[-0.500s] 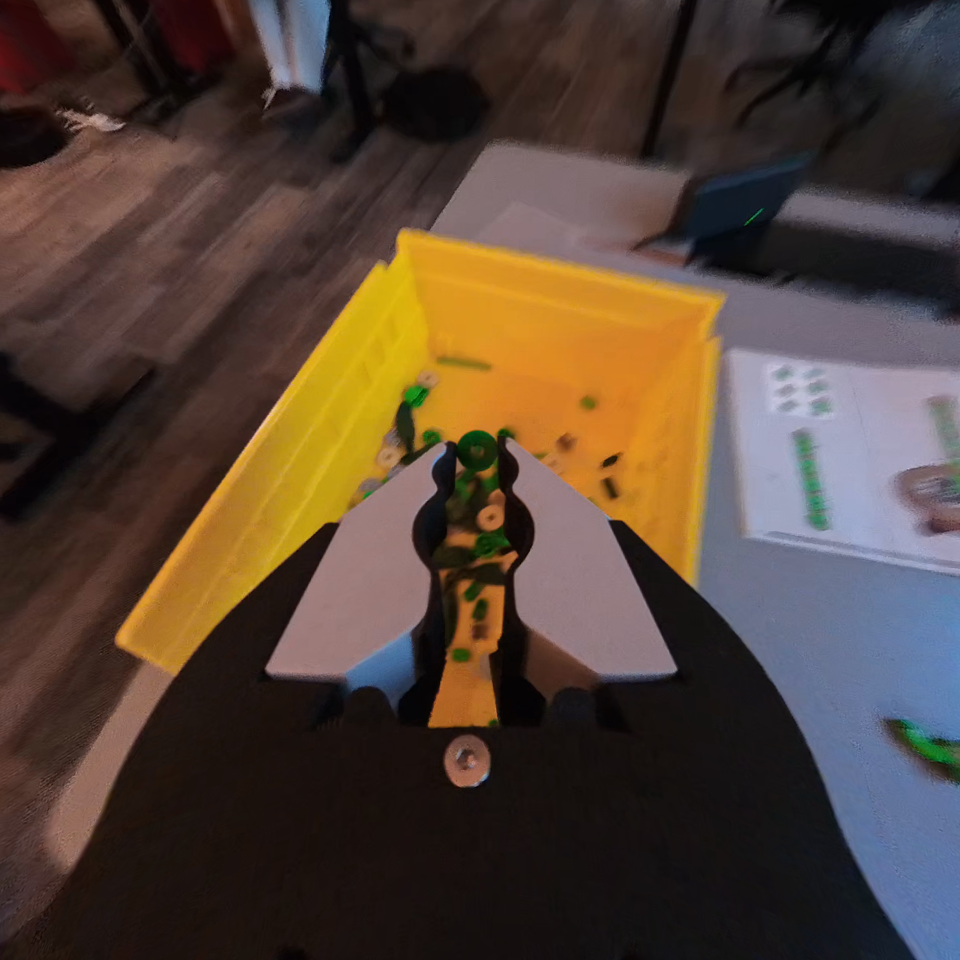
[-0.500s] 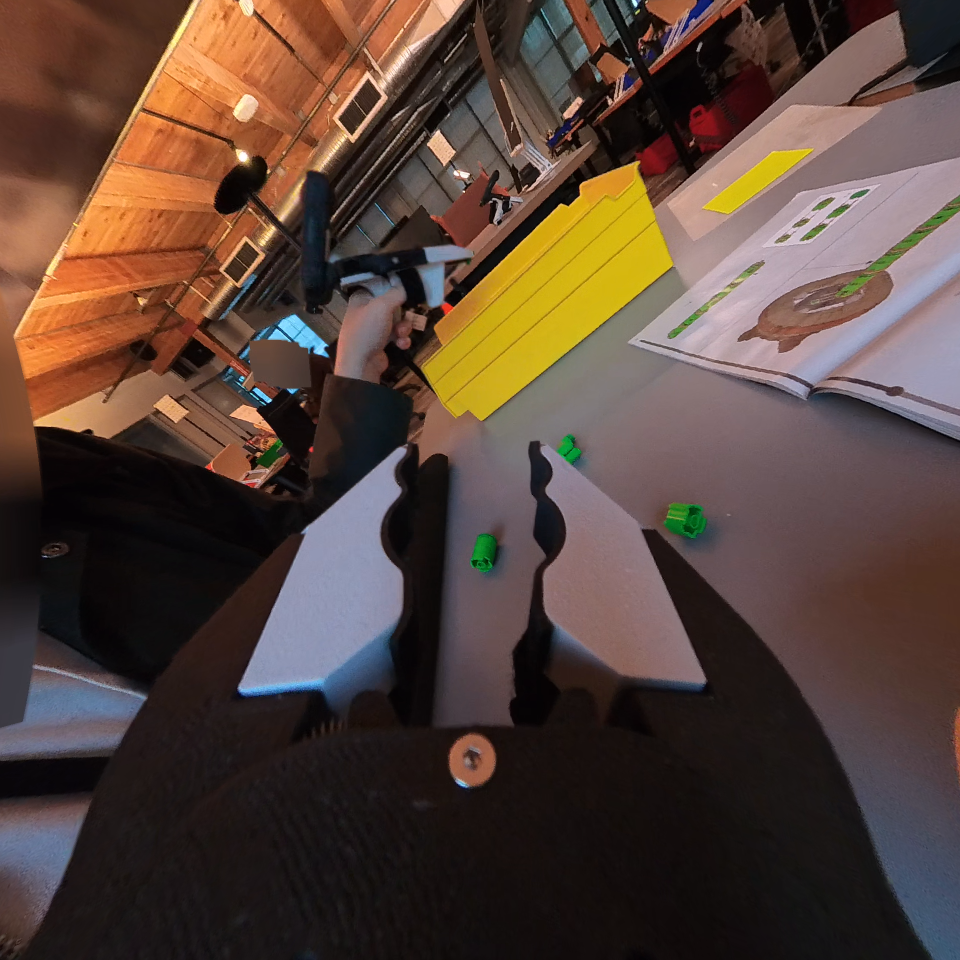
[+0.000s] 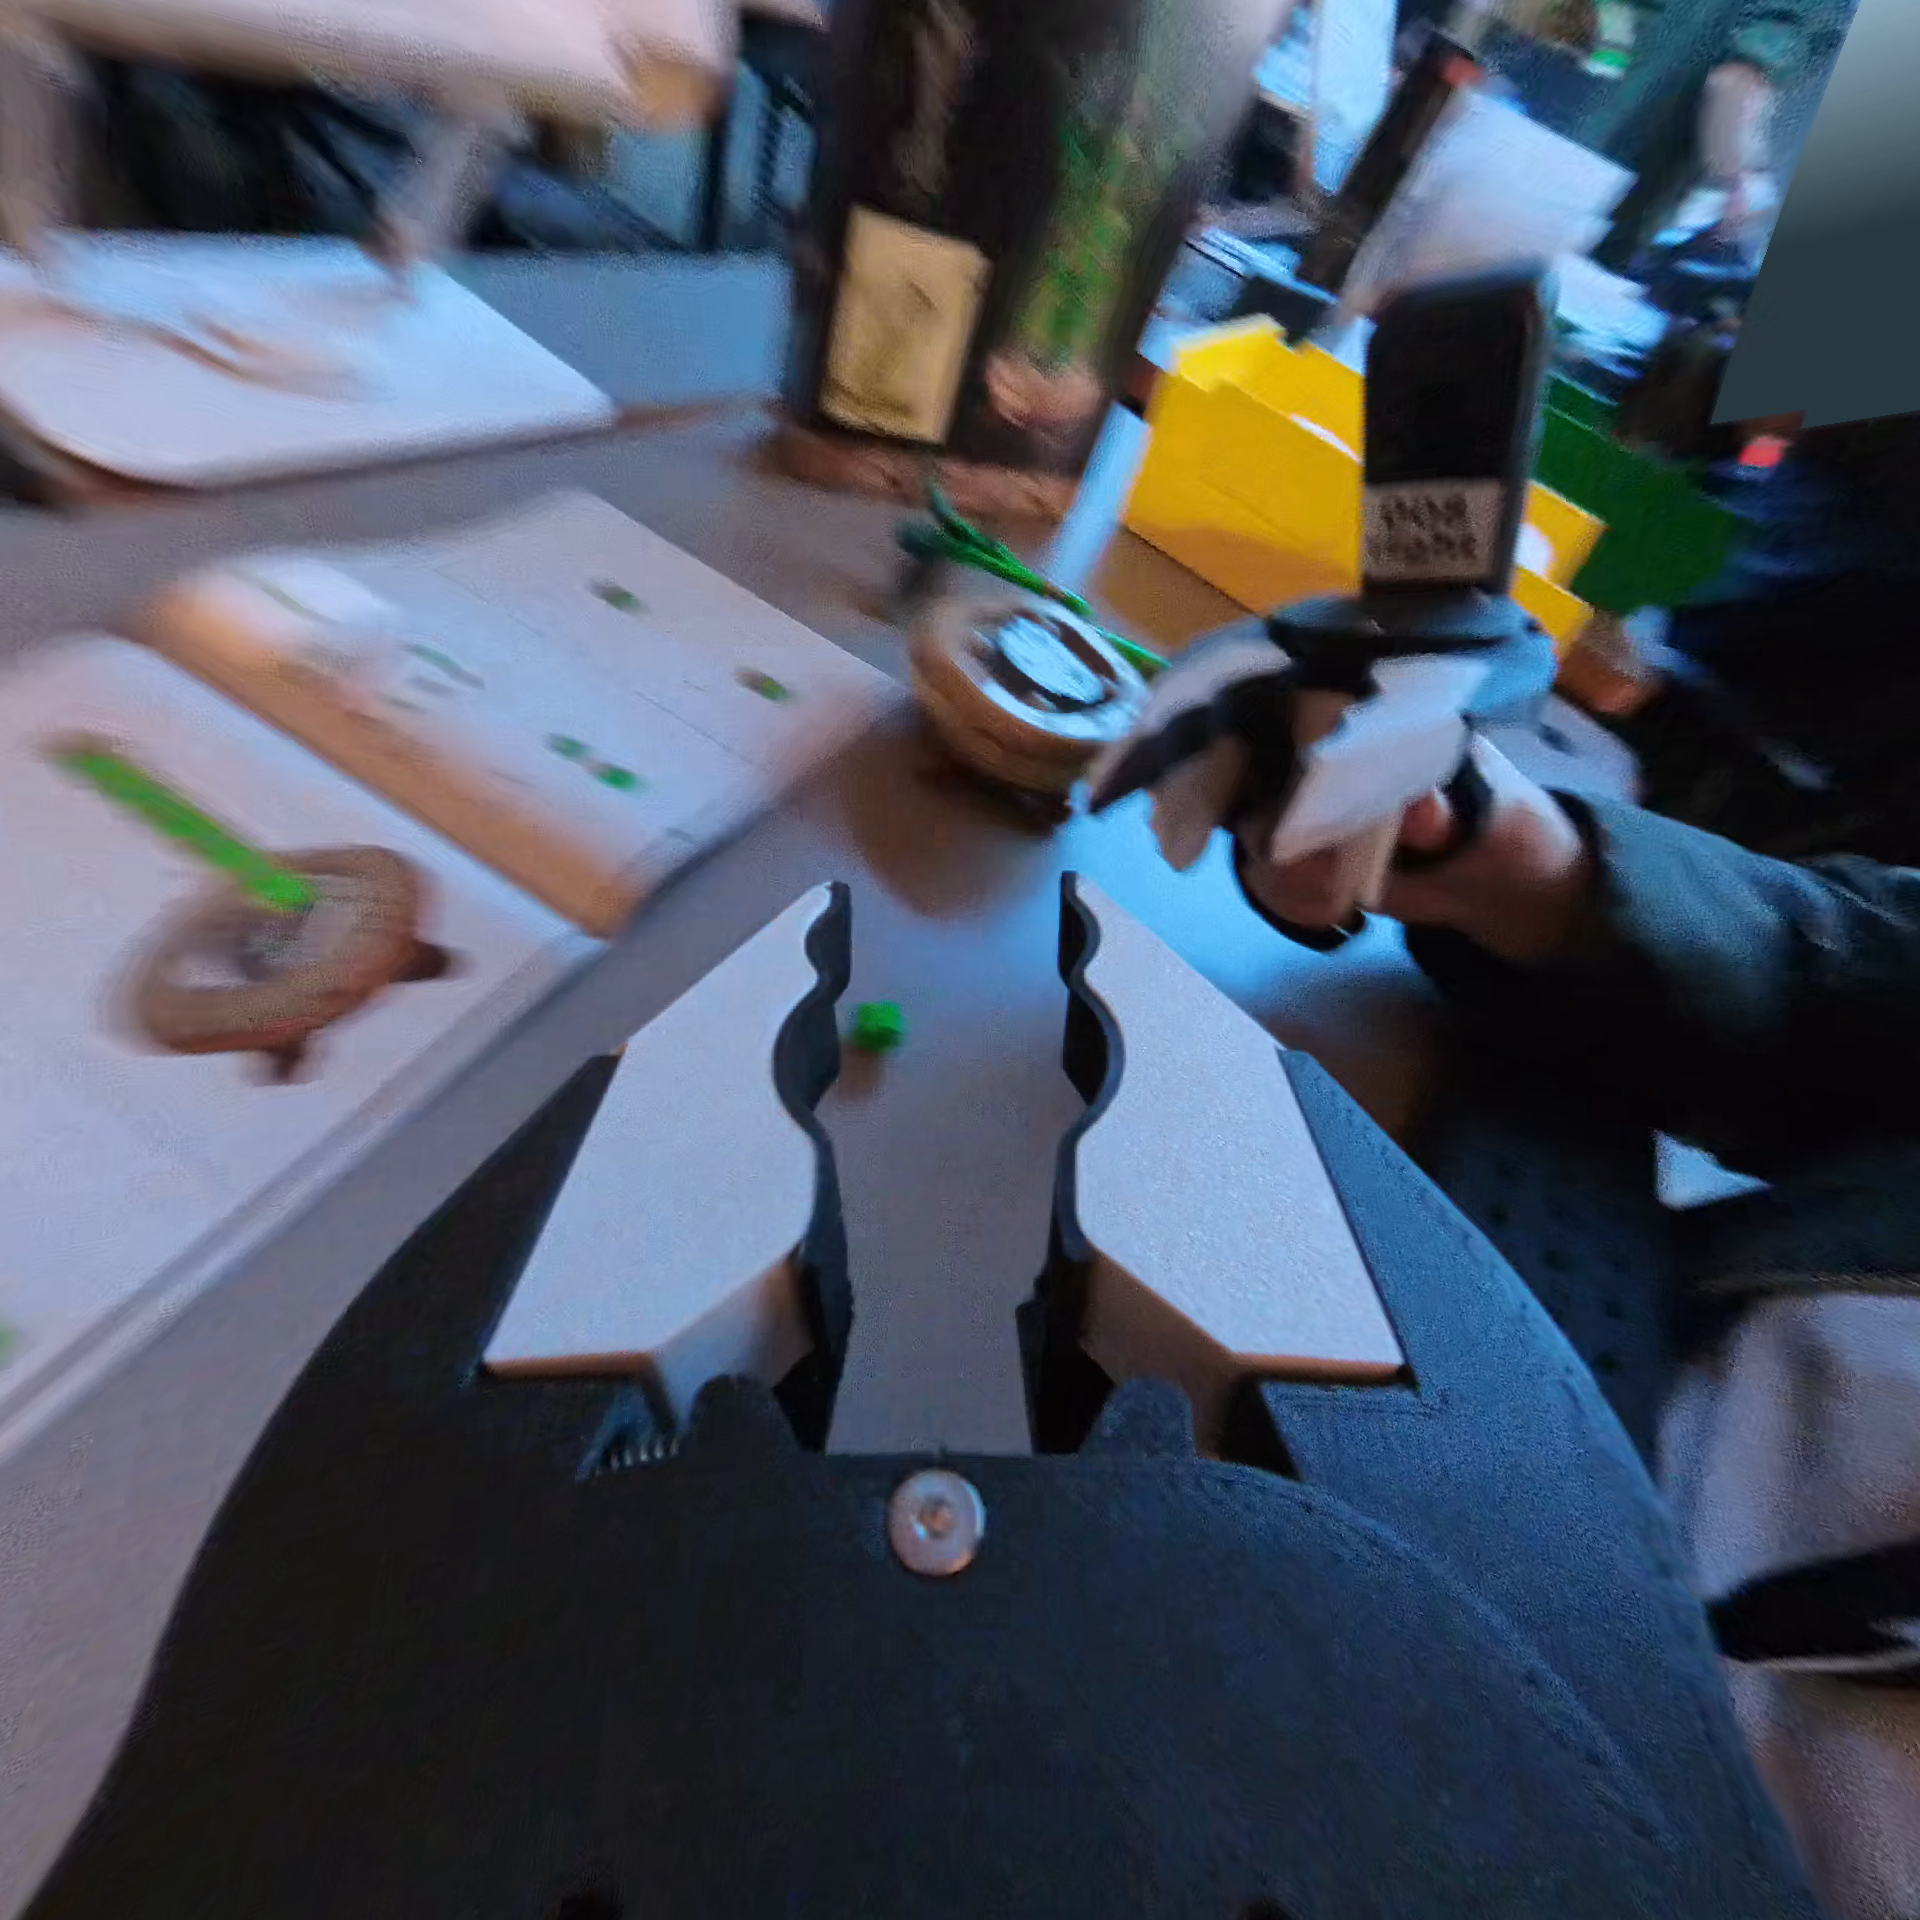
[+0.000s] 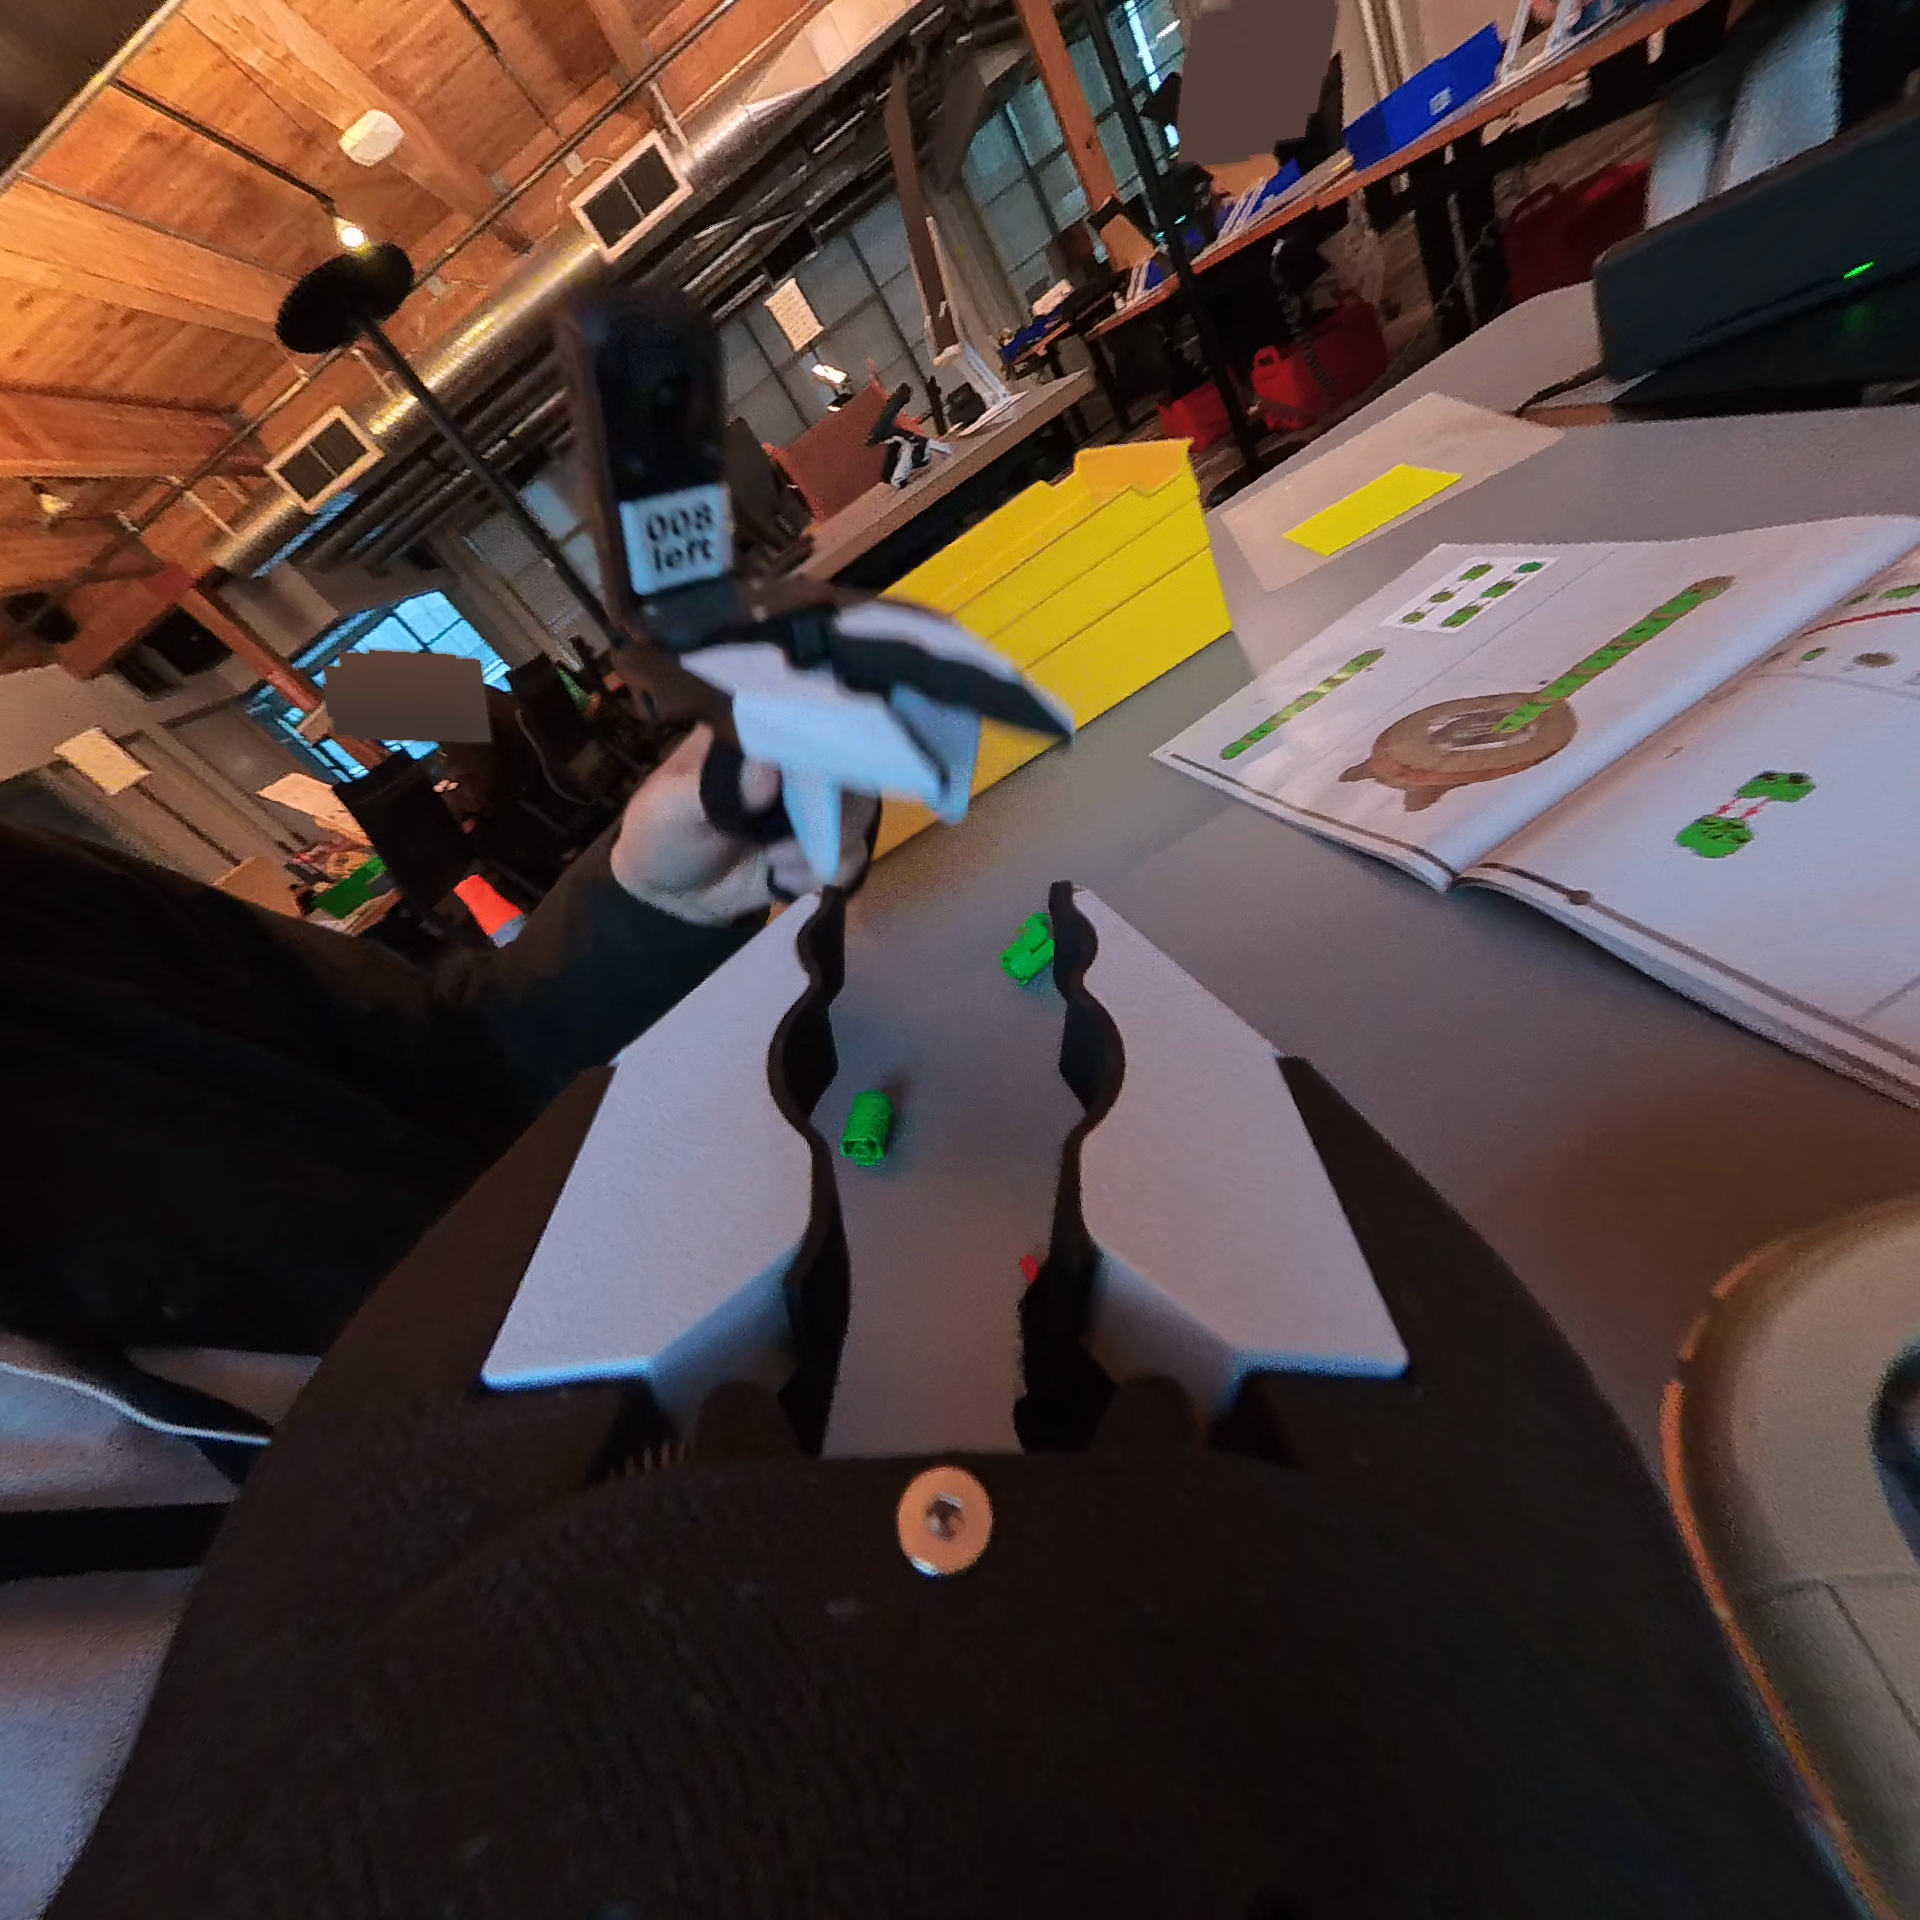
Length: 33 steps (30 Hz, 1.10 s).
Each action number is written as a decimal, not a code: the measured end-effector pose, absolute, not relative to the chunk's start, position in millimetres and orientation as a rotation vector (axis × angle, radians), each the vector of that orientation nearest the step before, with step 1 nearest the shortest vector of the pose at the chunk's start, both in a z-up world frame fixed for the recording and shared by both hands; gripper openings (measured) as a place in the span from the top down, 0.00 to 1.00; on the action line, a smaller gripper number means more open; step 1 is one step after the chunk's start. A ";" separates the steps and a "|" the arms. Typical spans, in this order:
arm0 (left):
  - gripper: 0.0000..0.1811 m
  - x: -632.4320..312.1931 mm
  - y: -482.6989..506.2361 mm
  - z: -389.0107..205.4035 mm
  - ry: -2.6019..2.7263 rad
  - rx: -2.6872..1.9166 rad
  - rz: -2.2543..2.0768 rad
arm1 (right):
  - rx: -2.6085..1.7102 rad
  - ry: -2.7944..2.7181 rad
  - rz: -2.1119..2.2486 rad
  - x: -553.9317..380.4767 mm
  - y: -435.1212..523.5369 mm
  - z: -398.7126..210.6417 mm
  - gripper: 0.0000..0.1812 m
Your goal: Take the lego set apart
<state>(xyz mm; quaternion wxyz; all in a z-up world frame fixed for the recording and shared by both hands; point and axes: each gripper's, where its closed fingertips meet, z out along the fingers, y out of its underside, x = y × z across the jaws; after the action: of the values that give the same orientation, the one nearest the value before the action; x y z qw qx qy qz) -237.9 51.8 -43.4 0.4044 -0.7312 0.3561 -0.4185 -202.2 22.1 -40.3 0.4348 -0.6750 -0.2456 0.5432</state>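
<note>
Leftmost, in the left wrist view: open white instruction booklet (image 3: 343,831) lying flat on grey table (image 3: 935,1247), blurred. Next, left gripper (image 3: 945,914) with white-faced black fingers spread apart, gripping nothing, held low over the table. Small green lego piece (image 3: 875,1027) on the table between those fingers, close to the inner edge of the left-hand one, not touching either. Beyond the fingertips, round brown lego base with a grey centre (image 3: 1023,686) on the table, thin green stalks (image 3: 987,566) lying at its far side. Farther right, yellow plastic bin (image 3: 1247,488) at the back, and right gripper (image 3: 1262,748) held up above the table in a hand (image 3: 1455,852) with a dark sleeve; fingers too blurred to judge there. From the right wrist view, left to right: the left gripper (image 4: 1003,717) held in the air in a hand (image 4: 686,852), above the table and in front of the yellow plastic bin (image 4: 1081,592). Then the right gripper (image 4: 940,899), fingers parted and bare, low over the table (image 4: 1455,1039). Green cylindrical lego piece (image 4: 867,1127) lying on its side between the fingers, nearer the left-hand one, touching neither. Second green lego piece (image 4: 1027,948) just by the tip of the right-hand finger. Open instruction booklet (image 4: 1662,852) farther right, and a curved edge of the brown lego base (image 4: 1787,1455) at the frame's right border.
</note>
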 end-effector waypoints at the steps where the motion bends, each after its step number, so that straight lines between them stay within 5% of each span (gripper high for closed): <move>1: 0.79 -225.4 45.3 -55.0 0.936 -1.862 -1.115 | -1.677 -0.603 1.336 -199.1 23.2 -38.6 0.79; 8: 0.77 -211.2 57.5 -113.4 1.181 -1.906 -0.772 | -1.633 -0.550 1.323 -185.4 25.5 -24.0 0.79; 12: 0.87 -210.2 54.9 -140.8 1.275 -1.976 -0.666 | -1.635 -0.559 1.332 -187.3 22.5 -23.3 0.79; 18: 0.90 -208.1 54.6 -148.4 1.301 -1.982 -0.580 | -1.649 -0.595 1.284 -189.5 20.6 -25.5 0.79; 25: 0.93 -219.3 62.7 -145.7 1.501 -1.737 -0.006 | -1.646 -0.573 1.300 -187.0 22.1 -23.9 0.80; 33: 0.93 -219.9 67.0 -93.3 1.111 -1.803 -0.527 | -1.645 -0.574 1.296 -186.7 21.9 -23.7 0.79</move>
<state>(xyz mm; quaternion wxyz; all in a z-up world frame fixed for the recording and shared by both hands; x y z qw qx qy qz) -219.9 67.0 -93.3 0.4613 -0.7329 0.4518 -0.2144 -186.7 21.9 -23.7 0.4661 -0.6702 -0.2340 0.5280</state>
